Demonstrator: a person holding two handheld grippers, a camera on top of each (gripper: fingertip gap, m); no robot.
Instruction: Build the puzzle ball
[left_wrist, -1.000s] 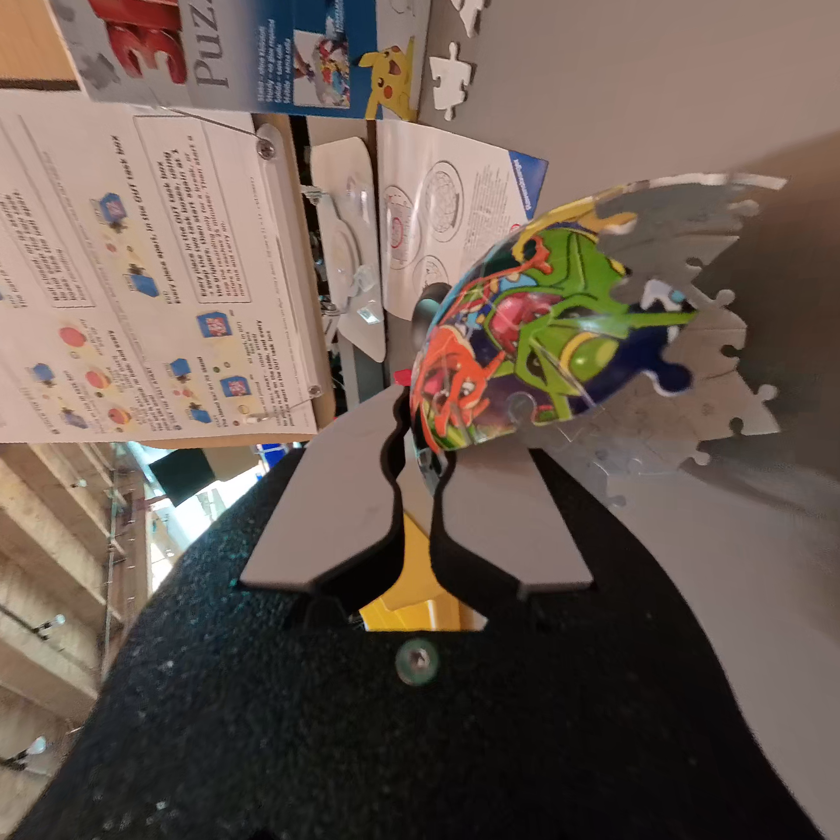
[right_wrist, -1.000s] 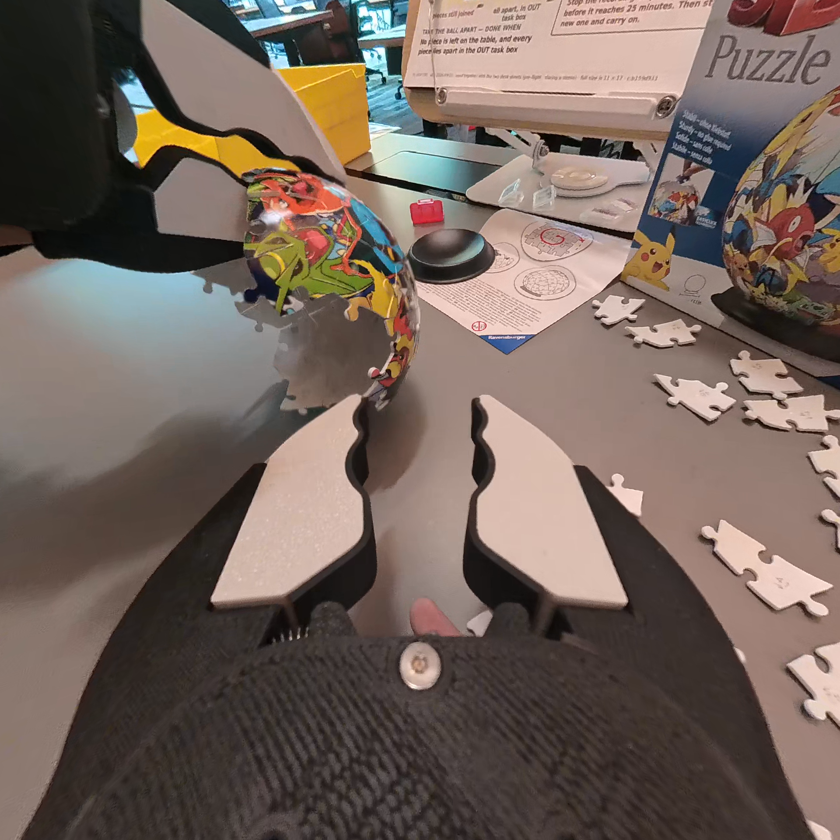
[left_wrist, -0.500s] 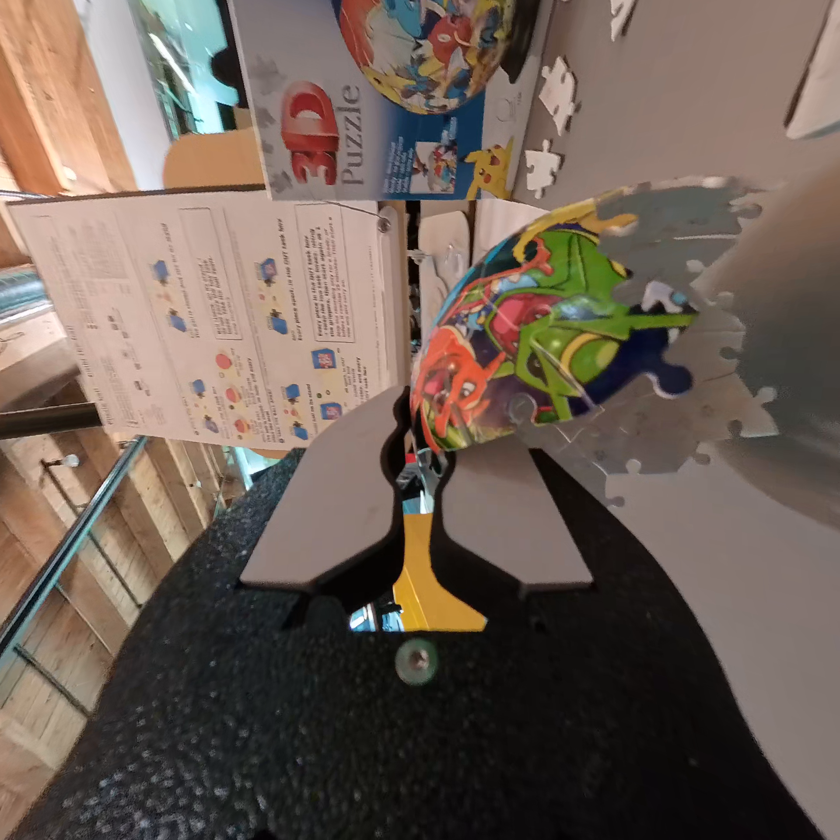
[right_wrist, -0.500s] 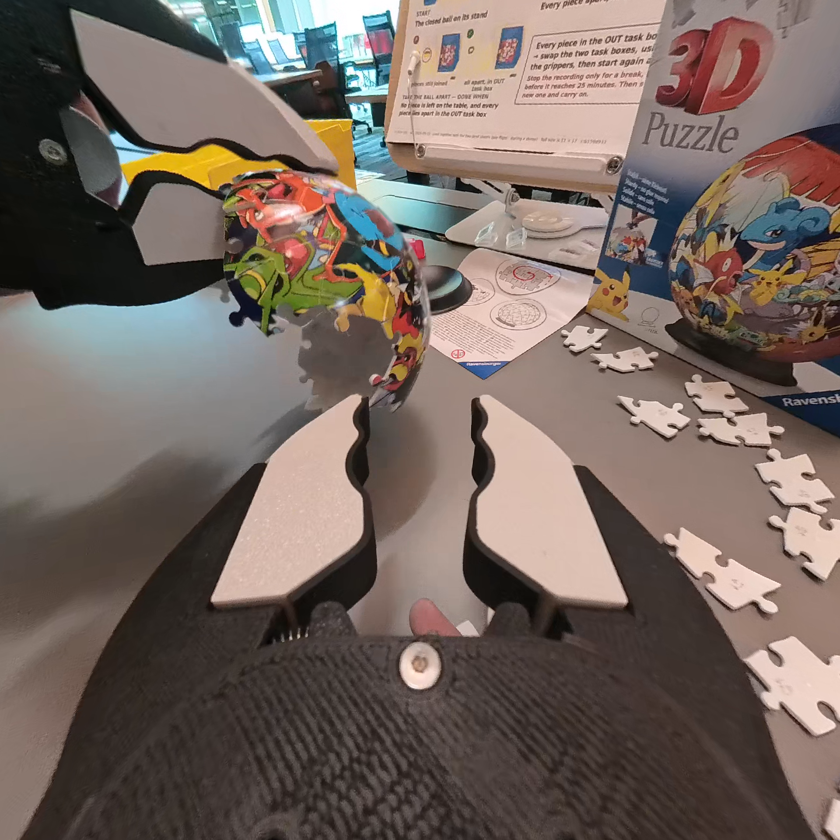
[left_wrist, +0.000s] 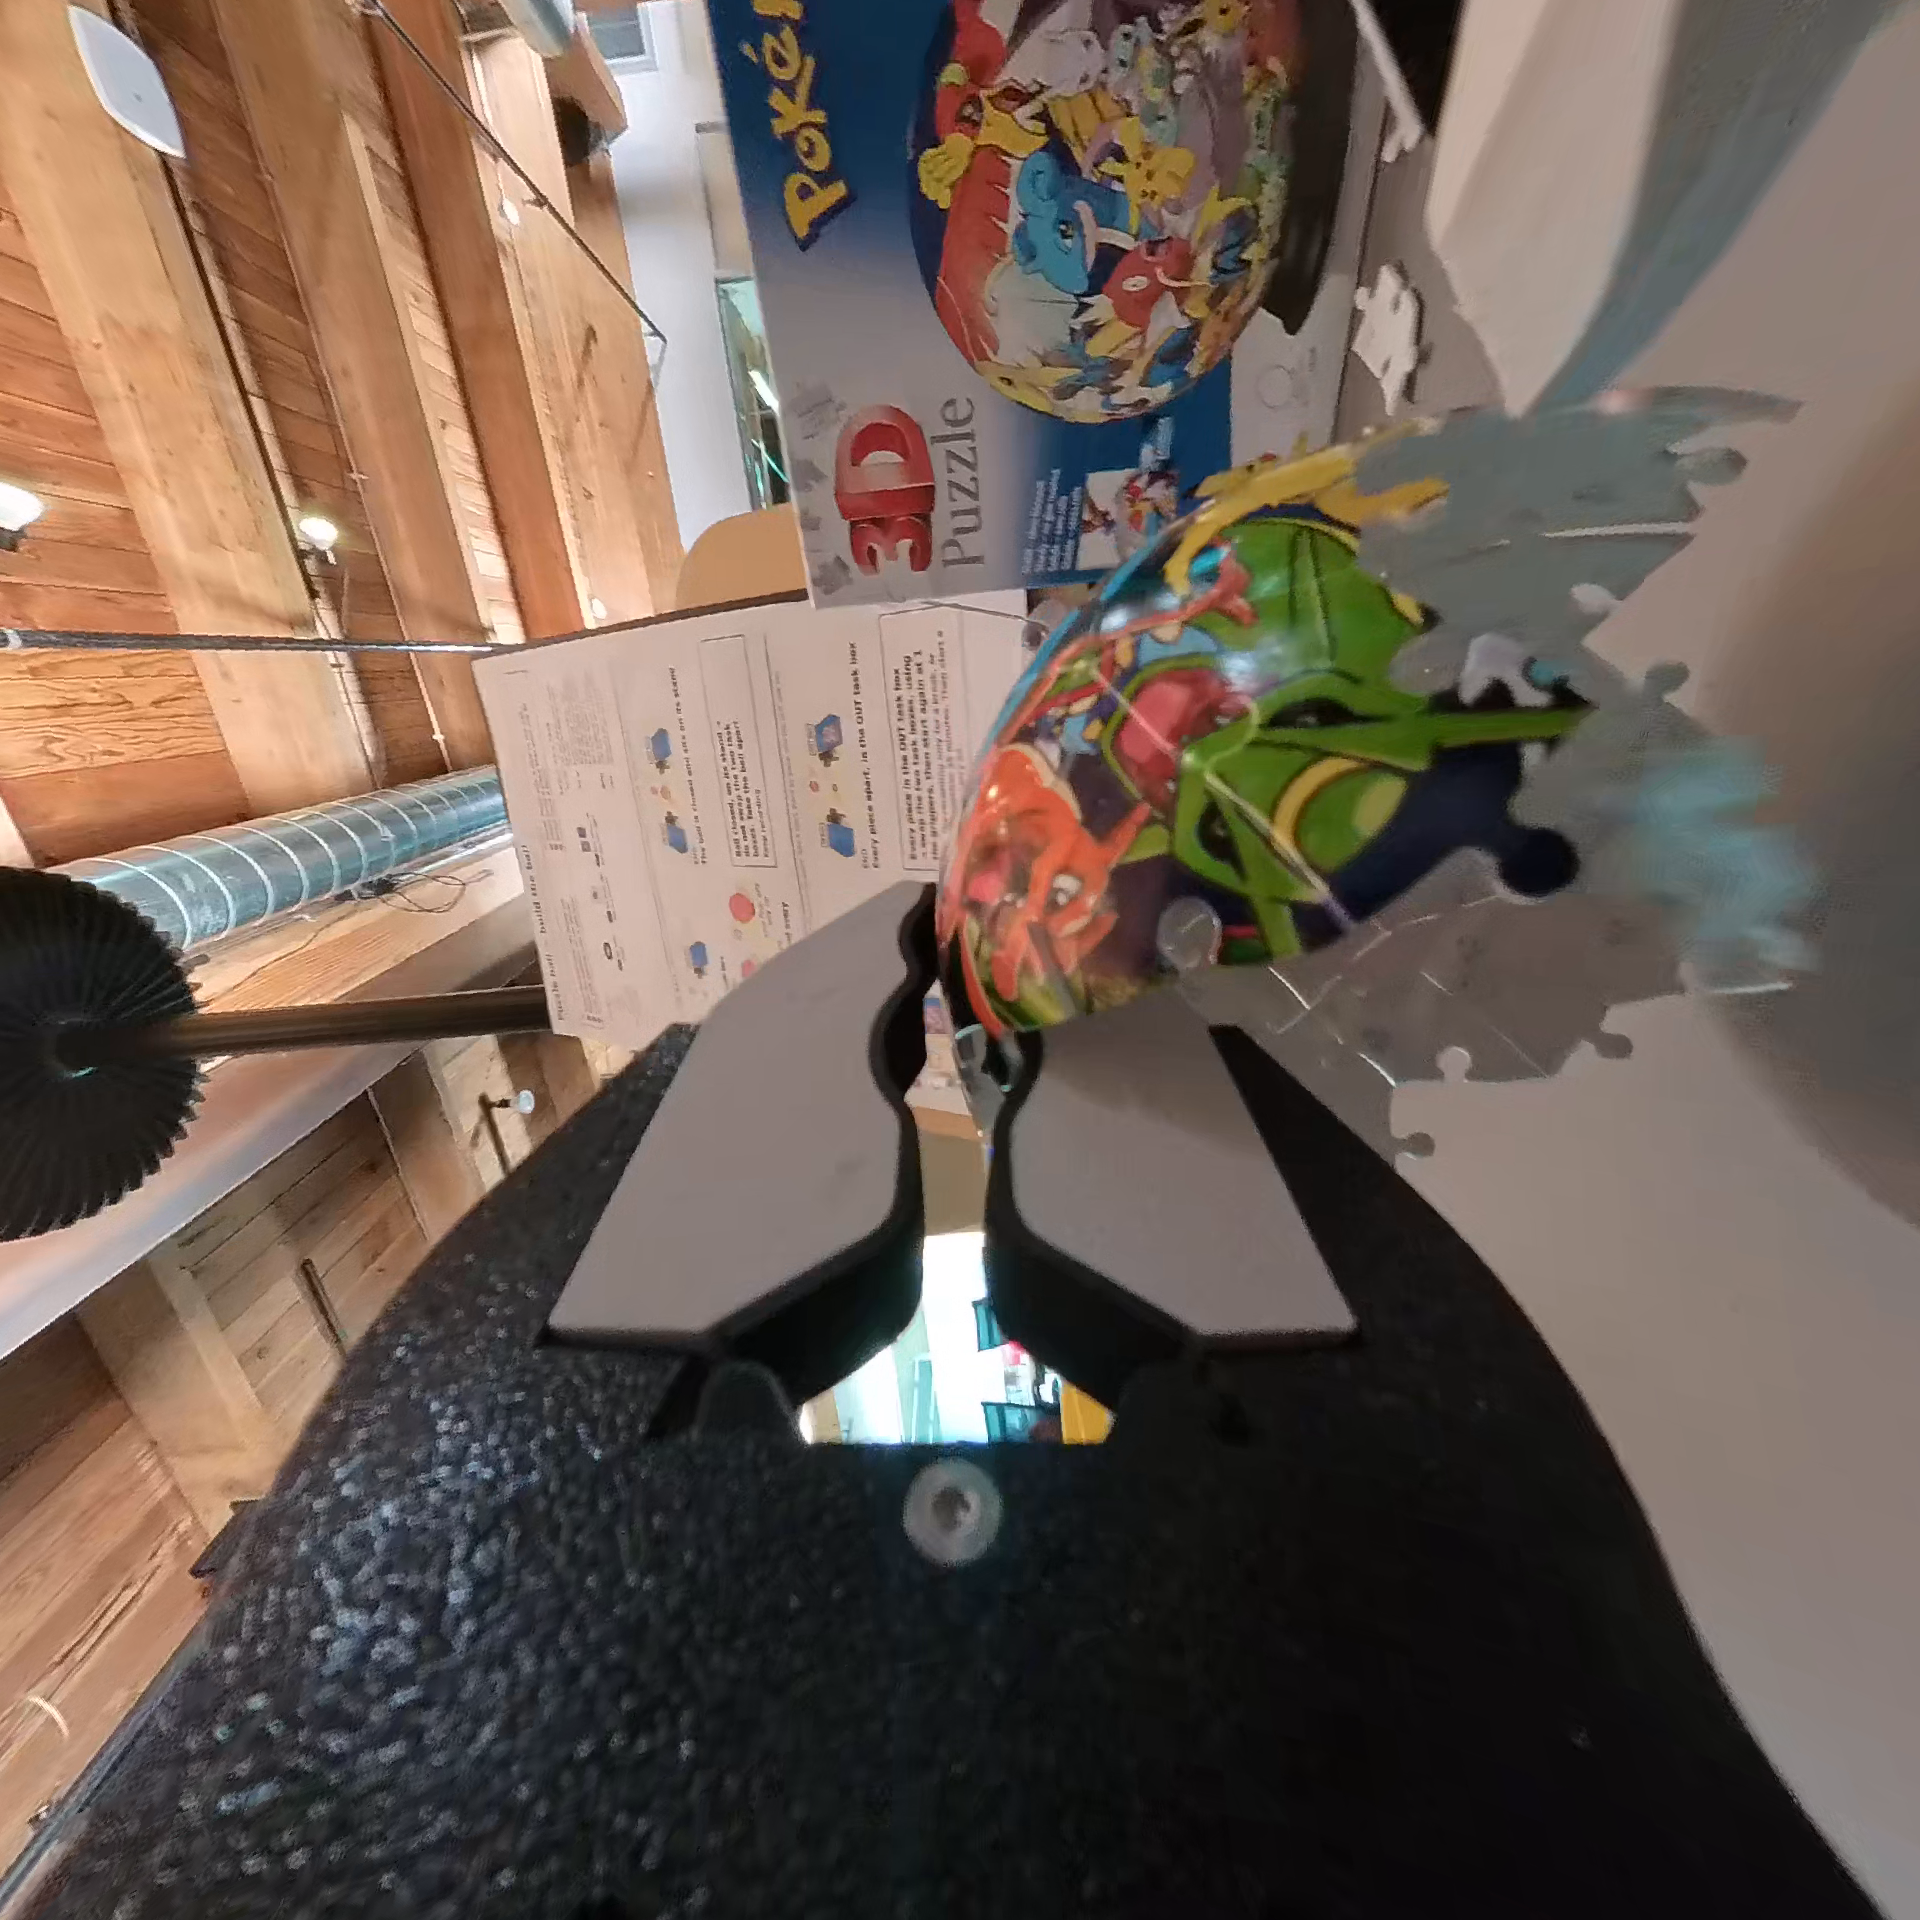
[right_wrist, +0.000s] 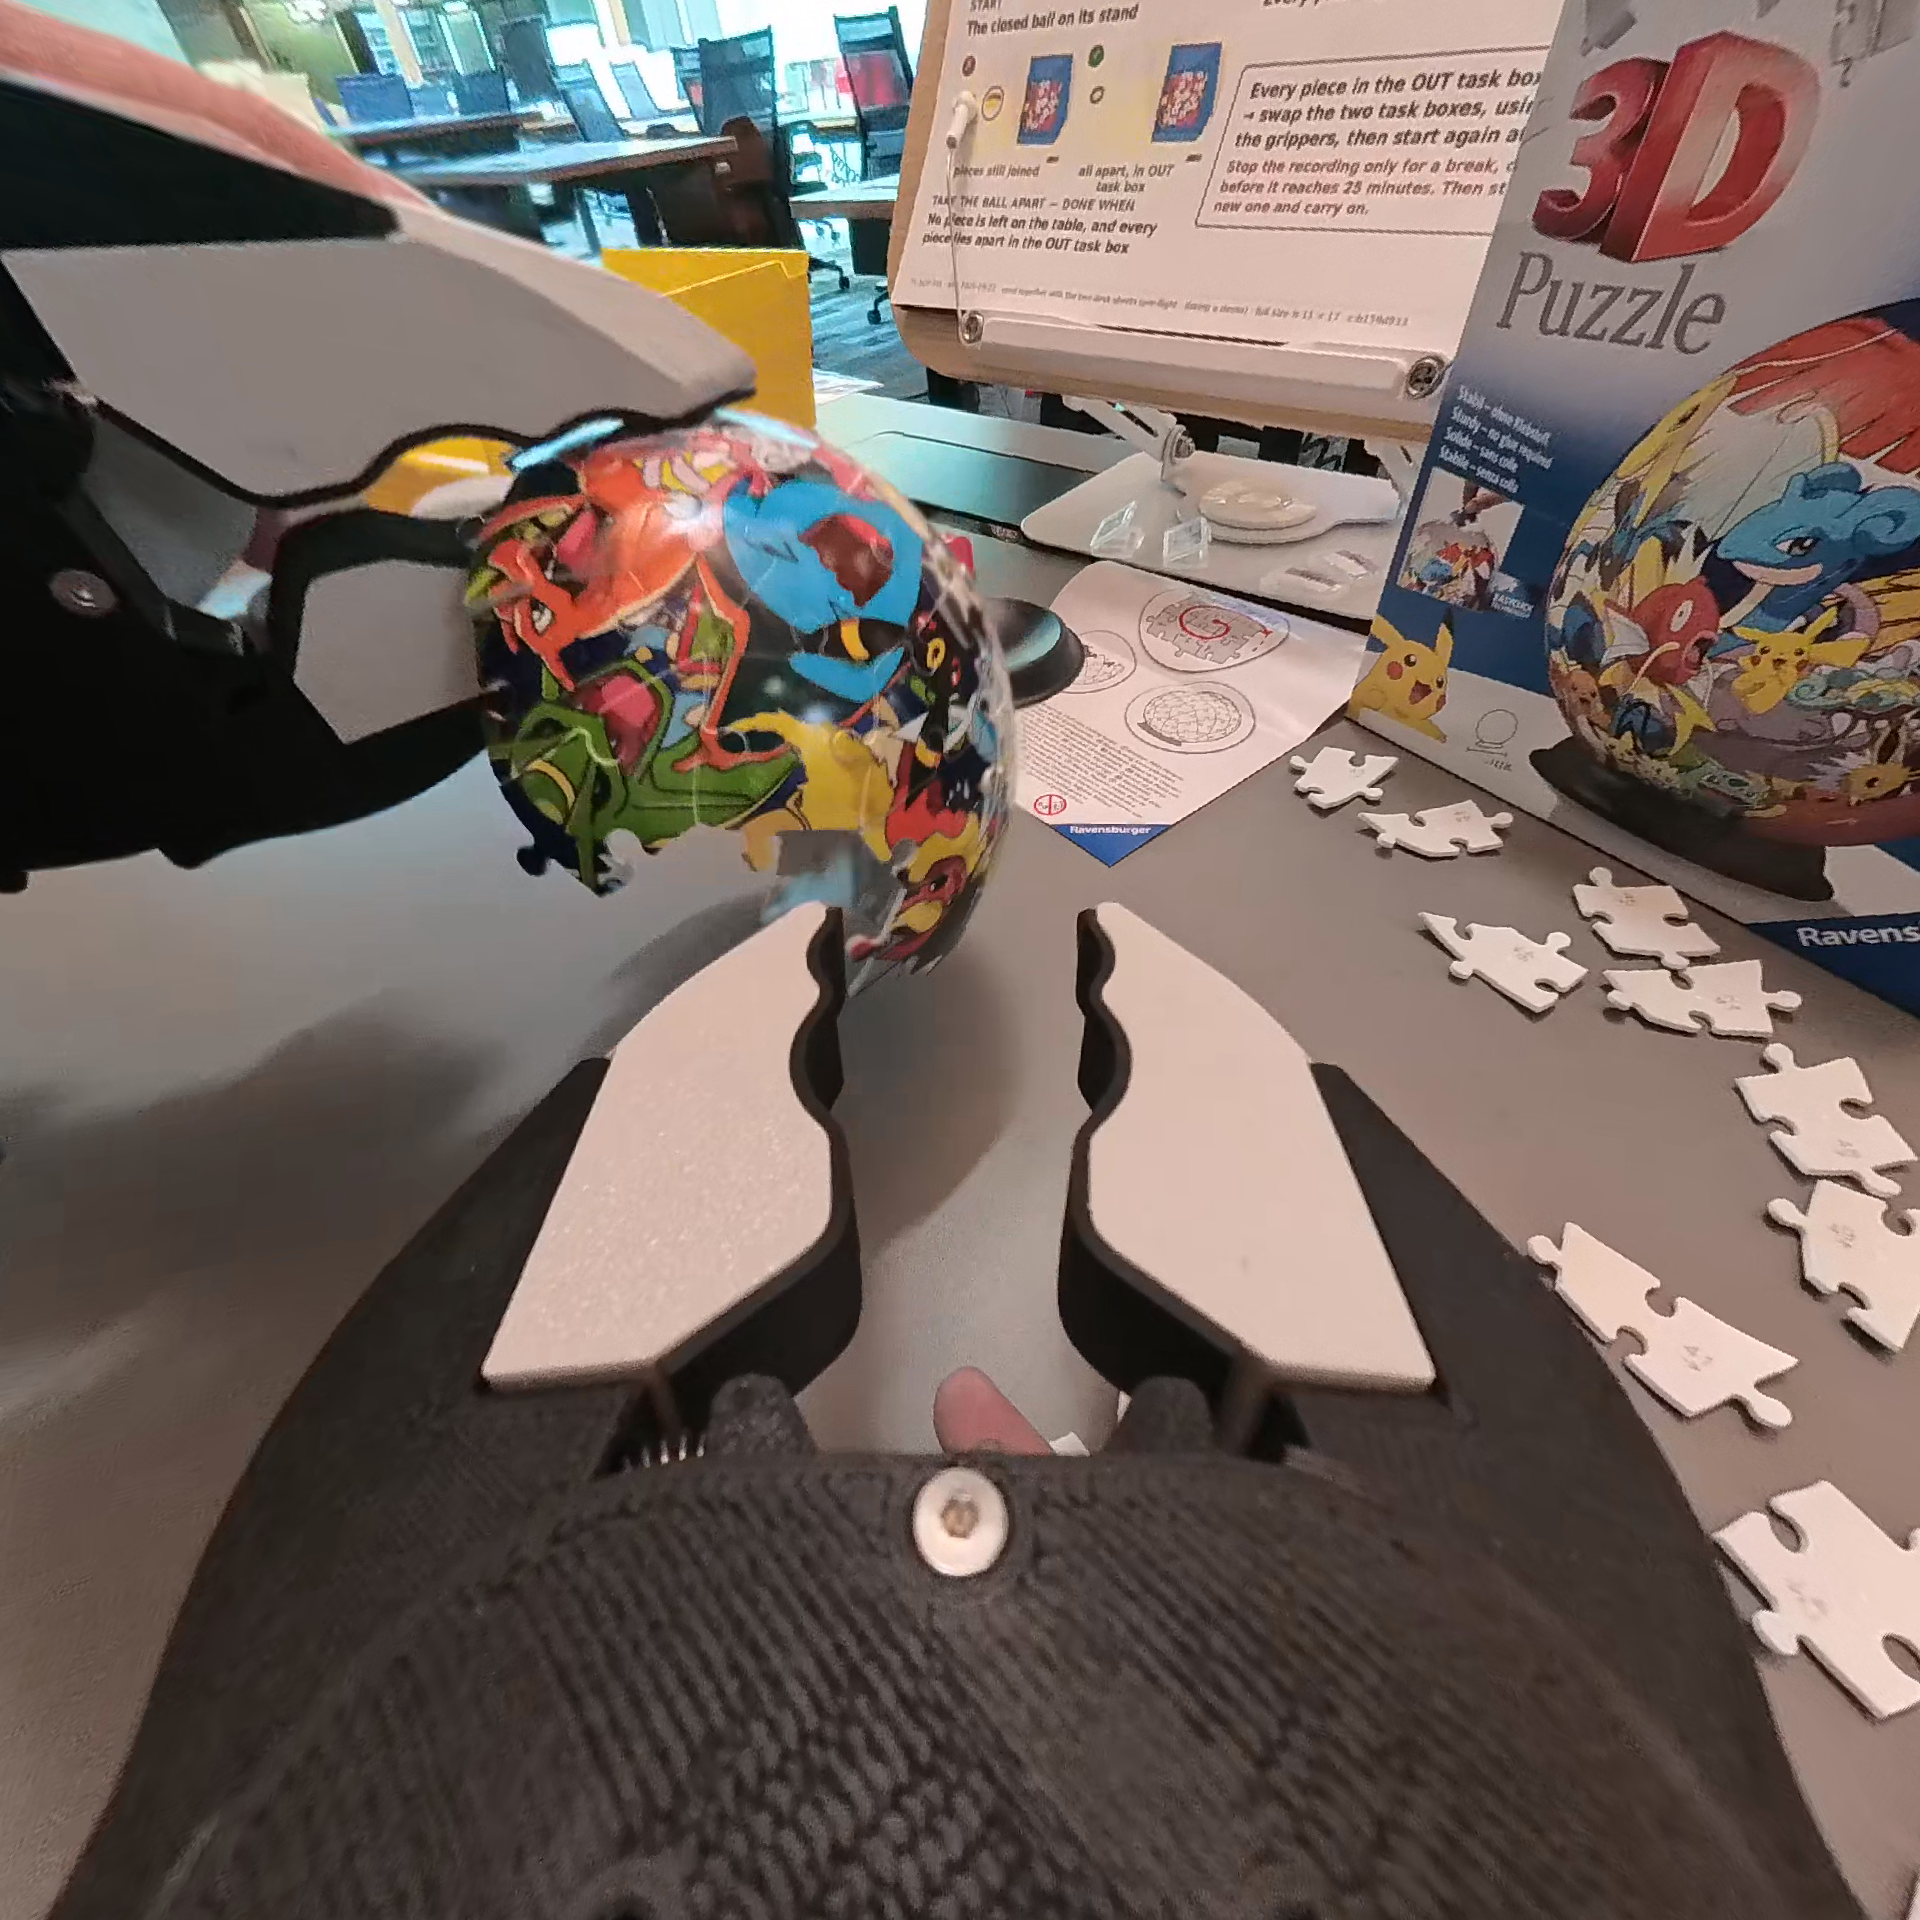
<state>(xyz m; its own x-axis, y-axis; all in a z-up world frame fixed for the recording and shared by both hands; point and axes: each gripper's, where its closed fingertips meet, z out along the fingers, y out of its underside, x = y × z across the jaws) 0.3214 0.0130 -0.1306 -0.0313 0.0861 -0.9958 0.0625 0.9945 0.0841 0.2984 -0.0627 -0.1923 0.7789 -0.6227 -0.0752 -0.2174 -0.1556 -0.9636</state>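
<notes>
Since a second ago the left gripper (right_wrist: 582, 457) has been lifting the half-built puzzle ball (right_wrist: 748, 665) higher off the table (right_wrist: 312, 1039), clamping its rim. The right gripper (right_wrist: 951, 987) is waiting just below it, jaws apart and holding nothing.

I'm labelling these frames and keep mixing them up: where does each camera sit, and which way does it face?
Left wrist view: sits on the left gripper, rolled sideways, facing its own two fingers shut on the puzzle ball, puzzle box behind.
Right wrist view: sits on the right gripper, looking level across the grey table; its open fingers and a fingertip show.
Shared: ball, box, instruction sheet.
</notes>
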